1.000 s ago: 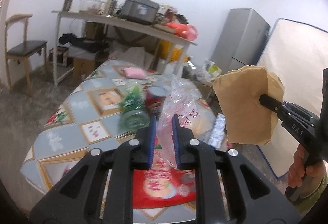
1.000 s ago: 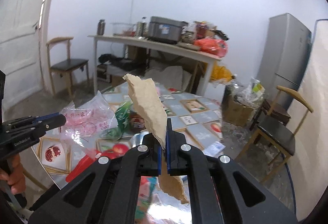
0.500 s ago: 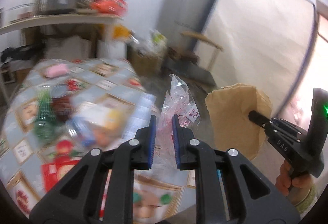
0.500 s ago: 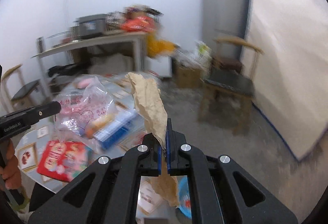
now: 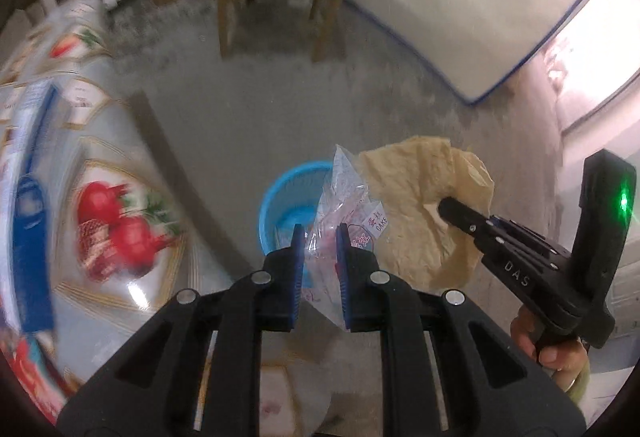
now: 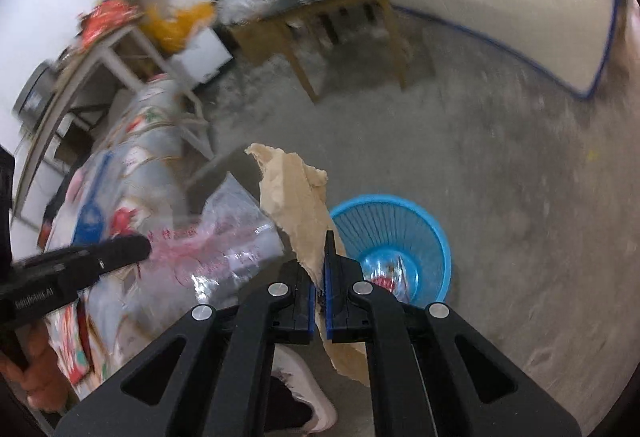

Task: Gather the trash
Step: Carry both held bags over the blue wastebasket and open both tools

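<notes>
Both grippers loaded up, hanging over the bin

Left gripper (image 5: 317,249) is pinching a clear plastic bag (image 5: 346,205) with pink print; right gripper (image 6: 319,273) is clamped tight on a crumpled brown paper bag (image 6: 294,193). Both point down at the blue basket (image 6: 434,237) on the floor beside the table (image 5: 100,141), probably so the trash drops straight in. Some wrappers sit in its bottom already.
</notes>
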### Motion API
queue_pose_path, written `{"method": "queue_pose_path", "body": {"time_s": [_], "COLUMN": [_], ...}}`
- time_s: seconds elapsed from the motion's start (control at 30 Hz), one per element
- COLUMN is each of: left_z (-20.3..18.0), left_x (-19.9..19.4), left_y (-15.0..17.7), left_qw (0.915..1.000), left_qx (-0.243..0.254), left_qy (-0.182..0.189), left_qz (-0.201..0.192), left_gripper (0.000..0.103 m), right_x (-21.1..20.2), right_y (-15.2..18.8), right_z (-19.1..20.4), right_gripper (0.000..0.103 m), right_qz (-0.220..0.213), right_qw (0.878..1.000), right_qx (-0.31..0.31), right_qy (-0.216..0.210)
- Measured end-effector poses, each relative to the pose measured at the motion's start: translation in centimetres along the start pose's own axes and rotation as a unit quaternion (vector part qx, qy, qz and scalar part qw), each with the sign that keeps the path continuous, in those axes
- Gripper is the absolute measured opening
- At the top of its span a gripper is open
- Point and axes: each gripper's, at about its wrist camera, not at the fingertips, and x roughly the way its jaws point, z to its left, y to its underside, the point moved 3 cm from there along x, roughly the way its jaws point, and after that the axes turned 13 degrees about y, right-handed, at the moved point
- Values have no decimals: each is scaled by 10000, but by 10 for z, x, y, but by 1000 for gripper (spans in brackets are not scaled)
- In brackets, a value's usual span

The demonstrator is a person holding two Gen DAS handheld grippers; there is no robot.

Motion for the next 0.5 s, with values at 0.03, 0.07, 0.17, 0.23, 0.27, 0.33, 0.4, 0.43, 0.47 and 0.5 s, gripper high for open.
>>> {"method": "queue_pose_path", "body": {"time_s": [0.03, 0.07, 0.17, 0.23, 0.27, 0.33, 0.4, 0.43, 0.47, 0.5], "left_z": [0, 4, 6, 7, 6, 1, 2, 1, 1, 3], "left_x": [12, 28, 55, 69, 74, 87, 97, 100, 103, 102], "left_y": [-5, -11, -22, -28, -28, -34, -34, -33, -34, -33], "left_qw": [9999, 9995, 9981, 9974, 9972, 9965, 9961, 9960, 9960, 9961], "left_qx": [-31, -60, -148, -167, -208, -280, -297, -299, -330, -365], "left_qy": [-76, -139, -309, -381, -366, -325, -274, -266, -295, -310], "left_qz": [132, 275, 511, 594, 623, 711, 787, 805, 782, 738], "left_gripper": [14, 14, 15, 15, 15, 15, 18, 30, 47, 52], "right_x": [14, 24, 63, 80, 89, 104, 114, 118, 124, 128], "right_y": [-3, -4, -8, -9, -8, -7, -3, -6, -6, -6], "right_z": [-7, -11, -25, -34, -36, -37, -42, -43, -44, -46], "right_gripper": [4, 4, 4, 4, 4, 4, 5, 5, 6, 8], "right_qz": [122, 201, 491, 633, 709, 784, 831, 844, 873, 905], "right_qw": [9998, 9995, 9970, 9954, 9946, 9938, 9933, 9931, 9928, 9926], "right_qx": [143, 254, 592, 719, 756, 780, 800, 816, 819, 799], "right_qy": [6, 6, 68, 92, 70, 112, 69, 68, 101, 110]}}
